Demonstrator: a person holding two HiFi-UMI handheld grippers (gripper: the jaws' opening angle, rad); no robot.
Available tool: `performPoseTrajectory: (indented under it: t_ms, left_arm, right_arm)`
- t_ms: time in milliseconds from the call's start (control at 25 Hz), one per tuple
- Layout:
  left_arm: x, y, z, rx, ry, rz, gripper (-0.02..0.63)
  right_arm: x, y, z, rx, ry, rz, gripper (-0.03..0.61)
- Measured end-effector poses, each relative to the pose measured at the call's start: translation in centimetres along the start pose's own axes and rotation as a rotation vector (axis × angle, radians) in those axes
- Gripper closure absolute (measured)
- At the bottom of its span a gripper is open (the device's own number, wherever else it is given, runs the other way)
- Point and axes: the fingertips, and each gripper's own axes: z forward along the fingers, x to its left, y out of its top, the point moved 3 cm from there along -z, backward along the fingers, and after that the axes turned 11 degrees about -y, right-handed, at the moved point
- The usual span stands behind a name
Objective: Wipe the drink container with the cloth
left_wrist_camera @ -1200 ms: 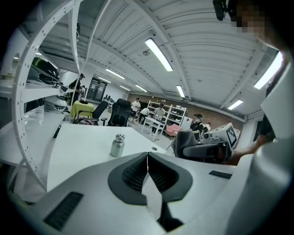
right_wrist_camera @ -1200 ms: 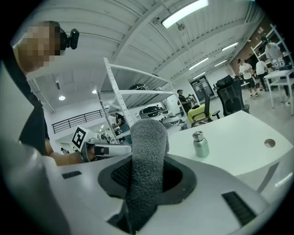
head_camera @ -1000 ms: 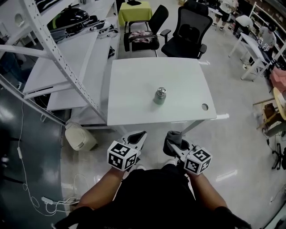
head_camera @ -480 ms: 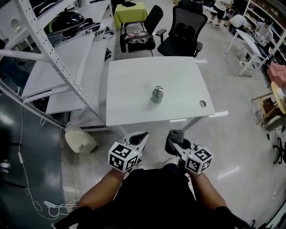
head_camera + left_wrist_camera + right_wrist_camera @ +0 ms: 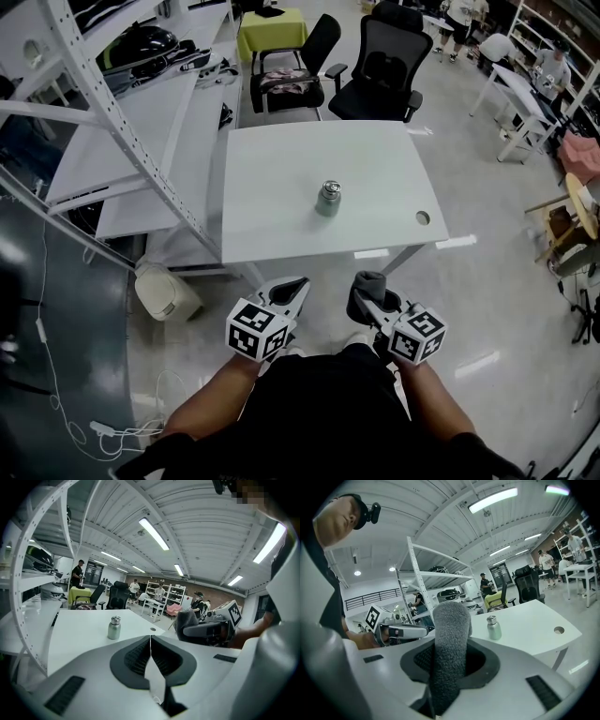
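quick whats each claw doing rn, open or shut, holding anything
Left claw: shut, holding nothing.
Right claw: shut on the grey cloth.

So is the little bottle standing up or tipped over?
Standing up: the bottle rests on its base on the white table, cap pointing up.

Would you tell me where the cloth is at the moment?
In the head view, the grey cloth sits clamped in the right claw at lower centre, right of the left claw and short of the near edge of the white table.
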Motion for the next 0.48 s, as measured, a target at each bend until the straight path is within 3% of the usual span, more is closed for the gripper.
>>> performPoseTrajectory:
  t_ms: [480]
  left_arm:
    - [-0.24, -0.37, -0.7, -0.004, 0.003, 0.007, 0.597]
  right_arm:
    - [0.43, -0.21, -0.31, -0.012, -0.002, -0.002, 0.465]
